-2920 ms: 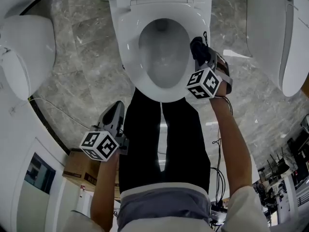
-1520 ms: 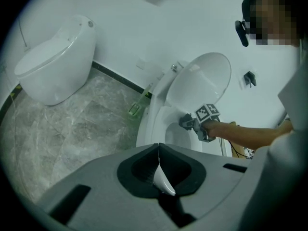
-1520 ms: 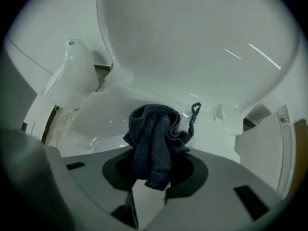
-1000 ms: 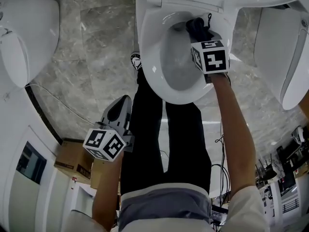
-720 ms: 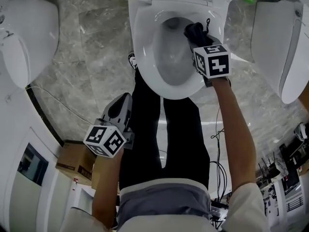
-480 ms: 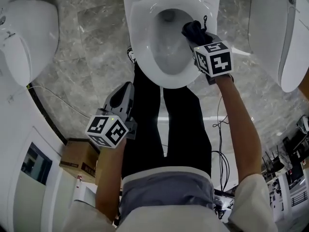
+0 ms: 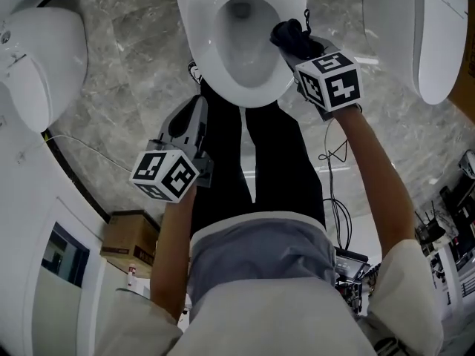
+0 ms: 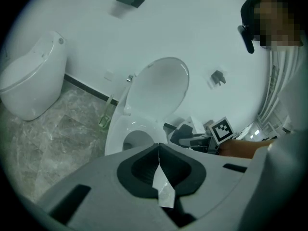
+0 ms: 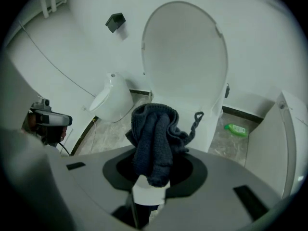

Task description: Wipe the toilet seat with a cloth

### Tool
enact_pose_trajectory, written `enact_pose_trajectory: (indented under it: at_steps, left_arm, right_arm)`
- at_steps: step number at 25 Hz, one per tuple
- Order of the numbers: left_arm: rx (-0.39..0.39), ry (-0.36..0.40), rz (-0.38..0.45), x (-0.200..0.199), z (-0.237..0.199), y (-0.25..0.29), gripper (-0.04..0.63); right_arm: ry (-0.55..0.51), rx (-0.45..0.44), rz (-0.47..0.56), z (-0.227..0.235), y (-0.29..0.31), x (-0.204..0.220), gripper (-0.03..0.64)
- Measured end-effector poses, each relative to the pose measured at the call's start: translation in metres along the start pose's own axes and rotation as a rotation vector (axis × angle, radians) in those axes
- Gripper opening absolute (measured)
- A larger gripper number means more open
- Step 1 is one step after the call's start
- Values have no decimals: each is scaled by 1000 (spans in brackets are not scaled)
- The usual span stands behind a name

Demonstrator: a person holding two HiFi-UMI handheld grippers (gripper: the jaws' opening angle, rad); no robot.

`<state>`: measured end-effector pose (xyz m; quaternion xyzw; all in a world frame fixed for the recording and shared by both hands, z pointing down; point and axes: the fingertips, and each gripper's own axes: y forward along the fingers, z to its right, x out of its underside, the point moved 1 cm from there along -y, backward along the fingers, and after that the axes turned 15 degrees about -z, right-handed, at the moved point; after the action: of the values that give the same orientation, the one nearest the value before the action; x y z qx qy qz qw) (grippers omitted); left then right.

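The white toilet seat (image 7: 194, 47) is at the top of the head view, with its lid (image 9: 185, 57) raised. My right gripper (image 7: 298, 49) is shut on a dark blue cloth (image 7: 289, 35), which rests against the right side of the seat rim. In the right gripper view the bunched cloth (image 9: 154, 138) fills the jaws and hides their tips. My left gripper (image 7: 191, 113) hangs beside the person's left leg, in front of the bowl, shut with nothing in it. Its closed jaws (image 8: 158, 148) point toward the toilet bowl (image 8: 132, 138).
Another white toilet (image 7: 33, 58) stands on the left and a third one (image 7: 419, 32) on the right. The floor is grey marble tile (image 7: 133, 65). A green bottle (image 9: 236, 128) lies on the floor behind the toilet. A cardboard box (image 7: 130, 243) and cables (image 7: 334, 206) lie near the person's feet.
The right gripper has dragged the cloth from the back right of the seat forward along its right side. The head view has tilted. The left gripper has stayed by the leg.
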<state>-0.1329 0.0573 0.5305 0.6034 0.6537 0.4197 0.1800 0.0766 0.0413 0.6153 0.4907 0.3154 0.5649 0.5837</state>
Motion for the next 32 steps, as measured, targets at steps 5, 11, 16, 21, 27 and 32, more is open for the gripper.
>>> enact_pose_trajectory:
  at_steps: [5,11,16,21,27,32]
  left_arm:
    - [0,44,39,-19,20,-24,9]
    - [2,96,99,-47,50,-59,9]
    - [2,135,135,-58,75,-81,9]
    - [15,169,171,-66,105,-105,9]
    - [34,238,249,-91,146,-139,9]
    - [61,304,299,-93,182,-165,9]
  right_arm:
    - [-13,-13,43,-20,-48,-1,110]
    - [-40,6,119,-36,-110,-14,110]
    - [-41,10,190,-43,-162,-21,110]
    - [-63,18,263,-55,-213,-19,110]
    - [-69,17,332,-68,-262,-7,110]
    - [-47,6,423,-83,-301,7,110]
